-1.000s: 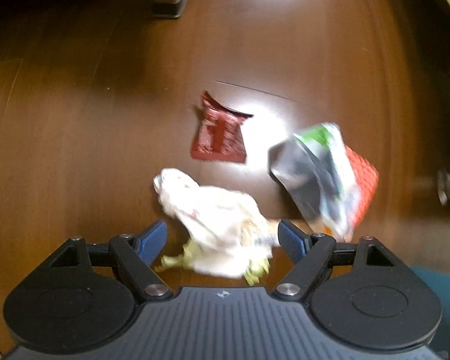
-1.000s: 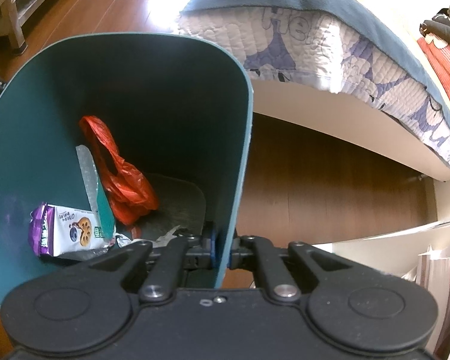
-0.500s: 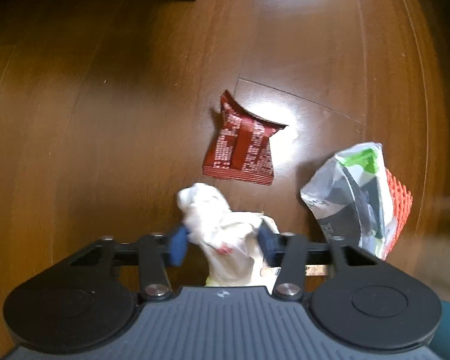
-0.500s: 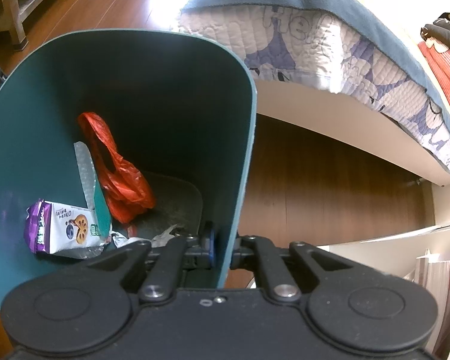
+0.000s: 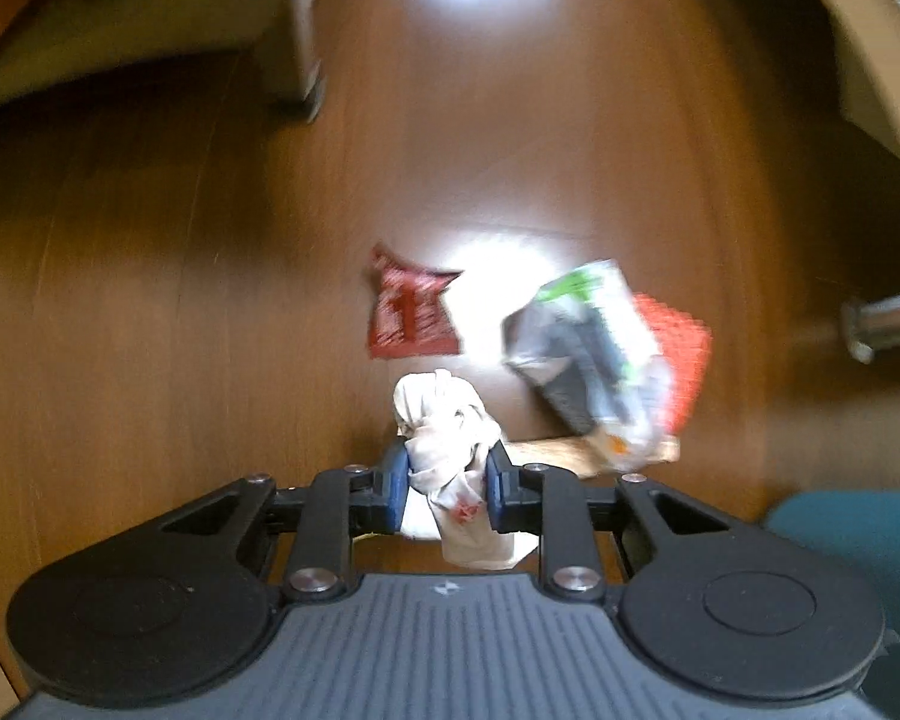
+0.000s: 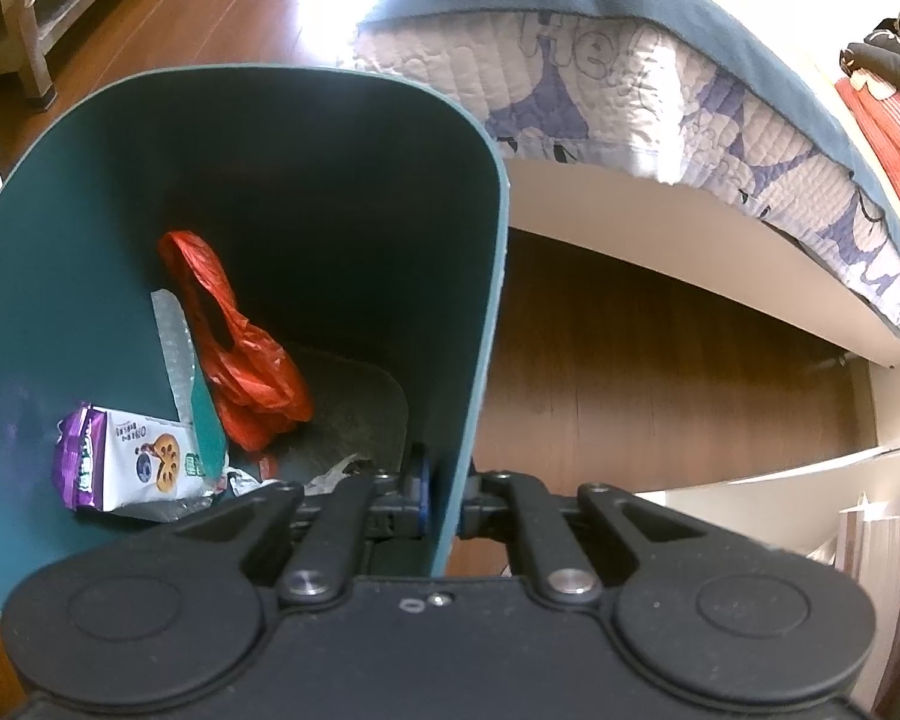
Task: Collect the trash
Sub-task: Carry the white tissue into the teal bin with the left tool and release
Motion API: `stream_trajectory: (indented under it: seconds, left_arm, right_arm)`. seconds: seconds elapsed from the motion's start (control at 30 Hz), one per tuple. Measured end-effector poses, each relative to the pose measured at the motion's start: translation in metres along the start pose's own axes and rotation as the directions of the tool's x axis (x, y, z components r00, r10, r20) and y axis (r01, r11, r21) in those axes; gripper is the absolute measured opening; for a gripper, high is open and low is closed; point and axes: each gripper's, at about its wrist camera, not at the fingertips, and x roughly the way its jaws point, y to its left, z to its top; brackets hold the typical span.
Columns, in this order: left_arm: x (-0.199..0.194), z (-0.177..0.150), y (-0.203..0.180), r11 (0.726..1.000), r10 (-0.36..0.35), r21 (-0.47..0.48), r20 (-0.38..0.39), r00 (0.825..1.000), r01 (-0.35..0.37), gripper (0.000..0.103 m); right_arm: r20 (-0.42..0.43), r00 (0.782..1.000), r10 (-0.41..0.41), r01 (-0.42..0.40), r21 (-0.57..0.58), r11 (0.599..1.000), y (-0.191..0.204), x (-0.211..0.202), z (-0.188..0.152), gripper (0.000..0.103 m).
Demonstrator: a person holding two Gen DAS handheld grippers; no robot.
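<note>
The left gripper (image 5: pixel 447 483), pointed steeply down at a dark wooden floor (image 5: pixel 150 312), has its blue pads (image 5: pixel 397 480) pressed against either side of a crumpled white tissue wad (image 5: pixel 444 420), the jaws closing on it as the bundle bulges above and trails below the pads. Just beyond the wad on the boards lies a flat red snack wrapper (image 5: pixel 411 315), and to its right a crumpled grey, white and green packet (image 5: pixel 588 354) overlaps a piece of red mesh (image 5: pixel 684 354); a pale strip (image 5: pixel 558 453) shows beneath the packet, its nature unclear through the blur. A furniture leg (image 5: pixel 306 30) stands at the far edge of the floor, a metal rod (image 5: pixel 882 321) enters from the right, and a teal edge (image 5: pixel 840 534) sits at lower right. The right gripper (image 6: pixel 444 495), also angled downward, is clamped together on the near wall of a teal trash bin (image 6: pixel 330 138), one pad inside and one outside the rim. Inside the bin rest a red plastic bag (image 6: pixel 240 354), a white and purple biscuit packet (image 6: pixel 126 459), a clear plastic strip (image 6: pixel 174 348) leaning on the wall, and small scraps at the bottom. Beyond the bin, a bed with a quilted white and purple cover (image 6: pixel 660 96) spans the frame above the wooden floor, and stacked papers (image 6: pixel 870 546) stand at lower right.
</note>
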Motion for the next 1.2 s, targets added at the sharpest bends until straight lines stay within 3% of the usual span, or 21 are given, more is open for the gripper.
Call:
stream_trajectory:
  seconds: [0.2,0.37,0.5,0.63,0.73,0.93,1.03,1.2]
  left_arm:
    - [-0.072,-0.010,-0.034,0.984,-0.065,0.170,0.101,0.993,0.047,0.024]
    - [-0.134,-0.024,-0.075,0.940,-0.164,0.325,0.159,0.974,0.105,0.024]
    - [-0.177,-0.046,-0.125,0.859,-0.297,0.472,0.143,0.944,0.198,0.024]
    - [-0.191,-0.074,-0.185,0.744,-0.383,0.614,0.066,0.921,0.265,0.024]
    - [-0.180,-0.098,-0.235,0.664,-0.367,0.707,0.026,0.930,0.243,0.024]
    - [-0.135,-0.129,-0.286,0.589,-0.288,0.782,-0.032,0.957,0.203,0.024]
    - [-0.111,-0.133,-0.296,0.585,-0.246,0.782,-0.081,0.966,0.215,0.024]
    - [-0.079,-0.138,-0.302,0.603,-0.183,0.770,-0.119,0.976,0.207,0.024]
  right_arm:
    - [0.026,1.000,0.015,-0.016,0.037,0.999,-0.004,-0.002,0.002,0.004]
    - [0.039,0.999,0.013,-0.014,0.023,1.000,-0.002,-0.004,0.003,0.004]
    - [0.042,0.999,0.016,-0.017,0.025,1.000,-0.003,-0.003,0.001,0.003]
    - [0.037,0.999,0.017,-0.018,0.025,1.000,-0.003,-0.003,0.002,0.003]
    - [0.041,0.999,0.017,-0.018,0.013,1.000,-0.001,-0.004,0.004,0.003]
    - [0.049,0.999,0.014,-0.013,-0.008,1.000,0.003,-0.008,0.004,0.003]
    - [0.051,0.999,0.014,-0.014,-0.009,1.000,0.004,-0.009,0.004,0.003]
    - [0.048,0.999,0.016,-0.016,-0.003,1.000,0.002,-0.008,0.003,0.003]
